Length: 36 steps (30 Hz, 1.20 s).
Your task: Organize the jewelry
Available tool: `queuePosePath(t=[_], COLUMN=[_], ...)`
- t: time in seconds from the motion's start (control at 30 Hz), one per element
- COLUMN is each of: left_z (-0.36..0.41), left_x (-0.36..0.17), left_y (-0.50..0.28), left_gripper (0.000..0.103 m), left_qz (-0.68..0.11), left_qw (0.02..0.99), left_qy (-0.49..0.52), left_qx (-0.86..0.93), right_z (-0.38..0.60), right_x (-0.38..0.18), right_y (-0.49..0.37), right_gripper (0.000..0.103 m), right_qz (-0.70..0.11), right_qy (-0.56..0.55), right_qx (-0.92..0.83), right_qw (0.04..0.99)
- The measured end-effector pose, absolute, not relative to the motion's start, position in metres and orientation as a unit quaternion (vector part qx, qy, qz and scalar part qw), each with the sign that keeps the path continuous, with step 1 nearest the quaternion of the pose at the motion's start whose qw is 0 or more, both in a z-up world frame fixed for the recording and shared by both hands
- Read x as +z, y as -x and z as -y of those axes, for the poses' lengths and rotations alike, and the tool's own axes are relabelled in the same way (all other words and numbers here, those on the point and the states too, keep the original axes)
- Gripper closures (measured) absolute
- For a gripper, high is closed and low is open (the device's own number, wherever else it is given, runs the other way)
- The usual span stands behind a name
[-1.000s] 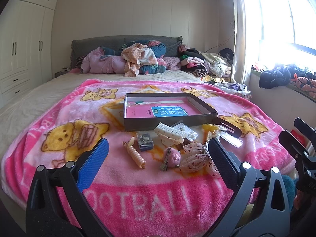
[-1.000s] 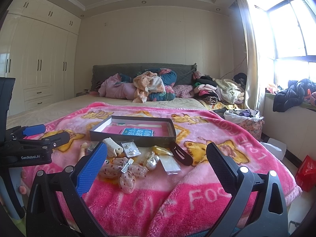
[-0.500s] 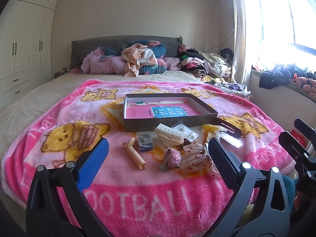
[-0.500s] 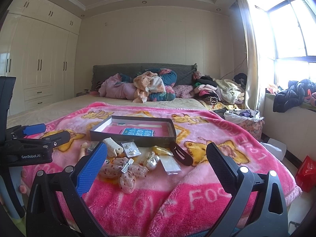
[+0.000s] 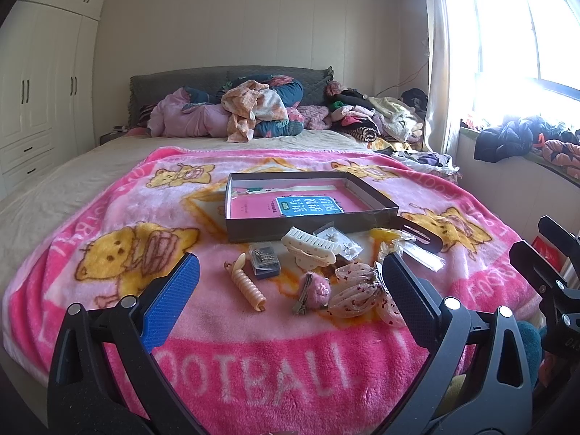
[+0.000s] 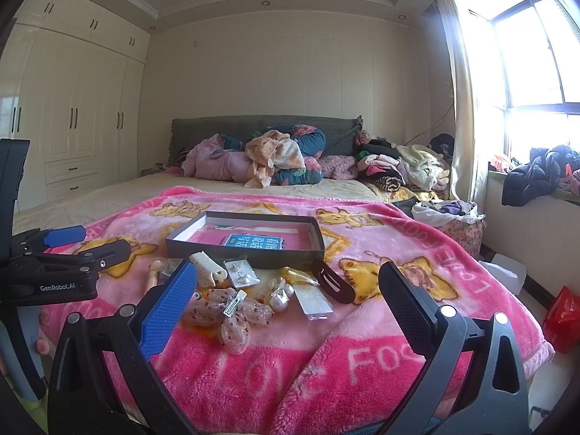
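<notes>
Lying in a loose cluster on the pink blanket (image 5: 253, 355), the hair pieces and jewelry sit just in front of the shallow dark box (image 5: 308, 199), none of them inside it. We note a cream claw clip (image 5: 311, 250) nearest the box wall, a small clear case of pins (image 5: 264, 259) to its left, a peach spiral clip (image 5: 248, 286) near that, a fuzzy pink clip (image 5: 313, 290) and a spotted mesh bow (image 5: 357, 291) closer to us, and a dark oval barrette (image 5: 420, 233) off to the right beside small plastic packets (image 5: 339, 241). The box holds only a pink sheet with a blue label (image 5: 308, 204). Our left gripper (image 5: 290, 291) hovers low over the blanket edge, fingers spread wide, gripping nothing; the cluster lies ahead of it, between and beyond the two fingers, apart from both. From the right wrist view, our right gripper (image 6: 288, 297) is likewise spread wide and empty, with the mesh bow (image 6: 226, 311) and a packet (image 6: 313, 301) ahead between its fingers, untouched. The left gripper (image 6: 65, 257) shows at that view's left edge, beside the cluster. Beyond the box we see a heap of clothes (image 5: 253, 112) against the grey headboard (image 5: 232, 78), white wardrobes (image 5: 36, 83) on the left, and a bright window (image 5: 525, 36) on the right.
</notes>
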<state>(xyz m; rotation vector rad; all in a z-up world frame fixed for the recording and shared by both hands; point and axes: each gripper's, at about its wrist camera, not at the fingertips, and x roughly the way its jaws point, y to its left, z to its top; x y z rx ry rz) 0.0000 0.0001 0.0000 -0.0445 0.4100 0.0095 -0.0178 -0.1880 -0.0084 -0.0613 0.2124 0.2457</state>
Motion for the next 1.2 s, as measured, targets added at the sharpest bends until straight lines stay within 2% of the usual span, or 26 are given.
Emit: queuePosePath(t=[0.7, 1.2], left_z=[0.0, -0.033], left_x=[-0.002, -0.014], left_y=[0.003, -0.013], left_gripper=[0.011, 0.011], left_qz=[-0.205, -0.238], left_qw=[0.978, 0.969], left_qy=[0.027, 0.049], left_qx=[0.006, 0.043], right_z=[0.186, 0.152], right_x=[-0.013, -0.008], right_y=[0.014, -0.016], right_gripper=[0.006, 0.006], right_qz=[-0.116, -0.175], right_qy=[0.039, 0.048], right_qx=[0.127, 0.178], right_qw=[0.984, 0.967])
